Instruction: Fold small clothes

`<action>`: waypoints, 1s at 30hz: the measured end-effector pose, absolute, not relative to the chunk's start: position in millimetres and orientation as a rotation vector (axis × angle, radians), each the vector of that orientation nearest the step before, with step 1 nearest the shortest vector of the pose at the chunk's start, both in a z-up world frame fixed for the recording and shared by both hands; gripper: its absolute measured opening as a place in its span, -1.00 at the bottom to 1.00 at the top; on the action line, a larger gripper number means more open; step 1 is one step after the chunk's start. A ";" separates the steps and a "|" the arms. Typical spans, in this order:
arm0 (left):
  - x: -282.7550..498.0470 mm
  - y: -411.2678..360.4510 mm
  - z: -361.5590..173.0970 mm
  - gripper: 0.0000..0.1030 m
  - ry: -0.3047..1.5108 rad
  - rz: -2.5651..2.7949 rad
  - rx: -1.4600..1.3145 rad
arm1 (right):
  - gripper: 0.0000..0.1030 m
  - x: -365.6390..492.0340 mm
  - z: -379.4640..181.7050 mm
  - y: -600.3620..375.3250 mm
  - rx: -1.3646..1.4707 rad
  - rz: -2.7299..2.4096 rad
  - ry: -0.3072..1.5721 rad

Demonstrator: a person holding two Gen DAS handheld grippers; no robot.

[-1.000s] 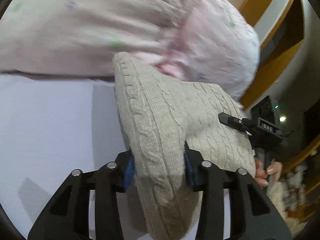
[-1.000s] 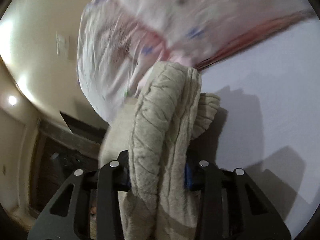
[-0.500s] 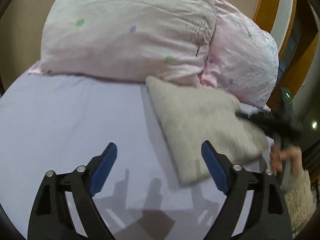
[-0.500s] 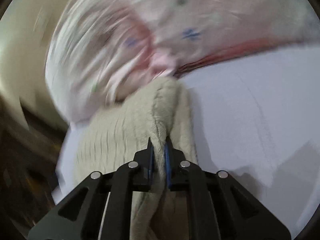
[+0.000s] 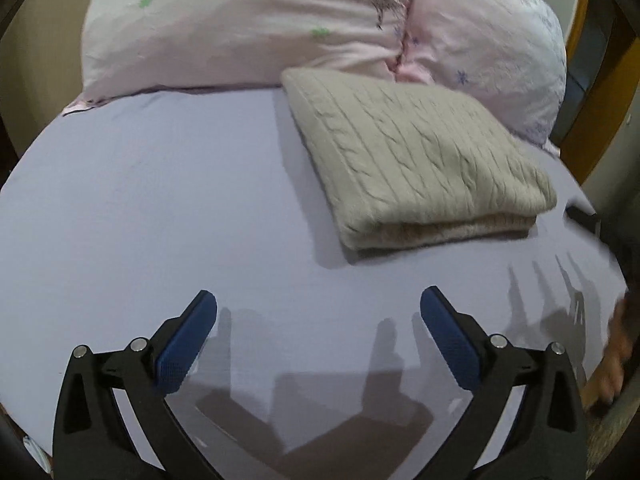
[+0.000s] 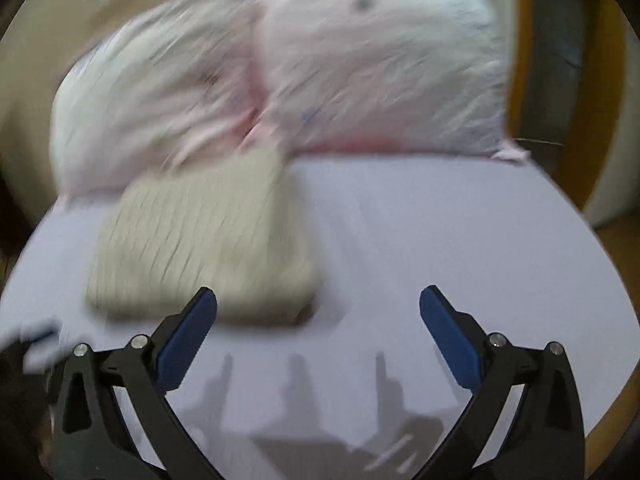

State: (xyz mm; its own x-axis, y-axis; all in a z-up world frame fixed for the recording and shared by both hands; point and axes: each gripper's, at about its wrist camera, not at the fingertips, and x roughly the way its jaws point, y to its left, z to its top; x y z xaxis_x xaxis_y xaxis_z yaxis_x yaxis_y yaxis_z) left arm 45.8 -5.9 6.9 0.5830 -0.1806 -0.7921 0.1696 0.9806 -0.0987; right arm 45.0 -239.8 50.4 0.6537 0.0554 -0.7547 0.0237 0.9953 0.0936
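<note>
The sweater (image 5: 416, 152) lies folded on the bed (image 5: 160, 200); left gripper (image 5: 318, 344) and right gripper (image 6: 318, 344) hang wide and empty, so the job looks finished.

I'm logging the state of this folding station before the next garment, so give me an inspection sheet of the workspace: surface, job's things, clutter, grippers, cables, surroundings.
Surface: lavender bed sheet, smooth, with gripper shadows across the near part.
Job's things: one beige cable-knit sweater, folded into a flat stack, lying on the sheet with its far end against the pillows.
Clutter: nothing seen on the sheet besides the sweater.
Grippers: left gripper open and holding nothing; right gripper open and holding nothing. Both are apart from the sweater.
Cables: nothing seen.
Surroundings: two pink flowered pillows at the head of the bed; wooden frame to the right. The right wrist view is motion-blurred.
</note>
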 end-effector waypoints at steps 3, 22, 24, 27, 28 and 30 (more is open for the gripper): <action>47.6 -17.2 0.1 0.97 0.949 -0.166 0.045 | 0.96 50.0 30.5 -218.3 0.055 0.040 0.927; 53.3 -21.7 -5.7 0.97 0.936 -0.159 0.110 | 0.97 64.3 6.7 -193.8 0.025 0.004 0.997; 53.5 -21.9 -5.7 0.97 0.932 -0.154 0.108 | 0.97 64.5 6.8 -193.9 0.025 0.004 0.997; 53.4 -21.9 -5.7 0.97 0.929 -0.152 0.107 | 0.97 64.6 6.7 -193.9 0.025 0.003 0.997; 53.5 -21.6 -5.8 0.97 0.929 -0.153 0.107 | 0.97 64.7 6.8 -193.9 0.025 0.003 0.997; 53.7 -21.3 -5.7 0.97 0.929 -0.153 0.107 | 0.97 64.9 6.8 -194.2 0.025 0.003 0.997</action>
